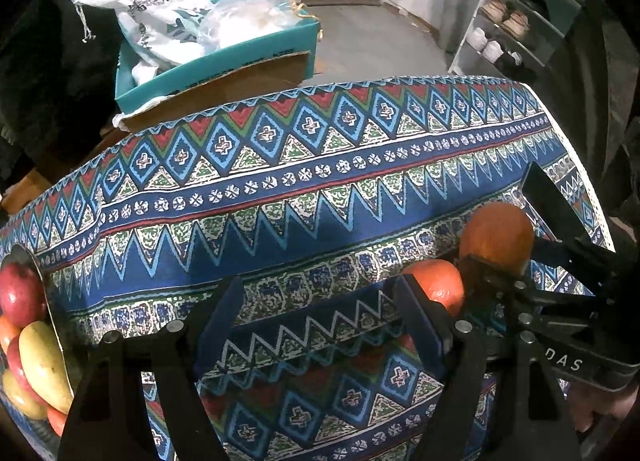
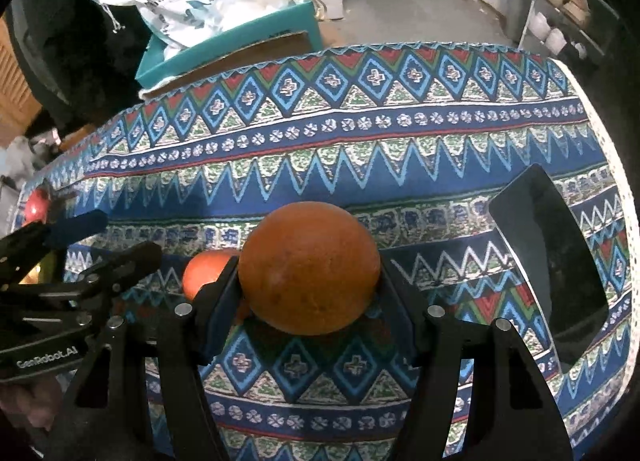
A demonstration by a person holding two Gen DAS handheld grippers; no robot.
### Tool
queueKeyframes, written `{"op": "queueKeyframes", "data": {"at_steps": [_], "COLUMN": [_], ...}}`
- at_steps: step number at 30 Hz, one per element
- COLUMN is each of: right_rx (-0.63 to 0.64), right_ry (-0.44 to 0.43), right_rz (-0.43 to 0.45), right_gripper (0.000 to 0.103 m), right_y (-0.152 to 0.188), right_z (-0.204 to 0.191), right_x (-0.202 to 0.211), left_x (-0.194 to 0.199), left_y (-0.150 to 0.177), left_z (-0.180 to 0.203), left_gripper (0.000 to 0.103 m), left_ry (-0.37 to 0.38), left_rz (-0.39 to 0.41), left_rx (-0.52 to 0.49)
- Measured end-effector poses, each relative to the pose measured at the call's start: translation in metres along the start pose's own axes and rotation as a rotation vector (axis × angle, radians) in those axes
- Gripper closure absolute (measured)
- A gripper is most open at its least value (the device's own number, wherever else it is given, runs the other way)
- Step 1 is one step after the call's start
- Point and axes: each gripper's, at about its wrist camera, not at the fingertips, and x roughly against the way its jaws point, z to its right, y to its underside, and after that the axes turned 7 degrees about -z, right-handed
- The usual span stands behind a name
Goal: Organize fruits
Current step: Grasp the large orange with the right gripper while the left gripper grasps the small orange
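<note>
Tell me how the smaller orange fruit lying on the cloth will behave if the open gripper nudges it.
The smaller orange fruit looks round and smooth, so it would probably roll. The tablecloth under it is flat, so little would stop it.

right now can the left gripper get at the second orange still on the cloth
Probably yes. The left gripper is open and empty, and the loose orange lies just beside its right finger. The right gripper, shut on the other orange, crowds that side, so there is little room.
</note>
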Motion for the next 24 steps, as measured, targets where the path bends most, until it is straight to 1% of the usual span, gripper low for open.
{"op": "queueKeyframes", "data": {"at_steps": [3, 7, 10, 16, 19, 24], "right_rx": [-0.012, -0.037, -0.058, -0.118, -0.132, -0.154], "right_ry": [-0.004, 0.009, 0.02, 0.067, 0.109, 0.117], "right_rz": [0.005, 0.022, 0.037, 0.056, 0.06, 0.061], "right_gripper": [0.037, 0.037, 0.037, 0.037, 0.037, 0.037], "right_y": [0.001, 0.003, 0.004, 0.011, 0.016, 0.024], "right_z": [0.006, 0.016, 0.025, 0.051, 0.059, 0.073], "right_x": [0.003, 0.013, 0.022, 0.038, 0.04, 0.044], "left_x": [0.002, 0.005, 0.006, 0.004, 0.002, -0.01], "left_y": [-0.001, -0.002, -0.003, -0.004, -0.003, 0.0], "left_z": [0.0, 0.002, 0.008, 0.032, 0.046, 0.067], "left_gripper": [0.023, 0.023, 0.023, 0.023, 0.023, 0.023], "left_ry": [0.008, 0.042, 0.06, 0.1, 0.113, 0.102], "left_rz": [0.004, 0.011, 0.019, 0.017, 0.011, -0.015], "left_rx": [0.012, 0.034, 0.028, -0.001, -0.031, -0.085]}}
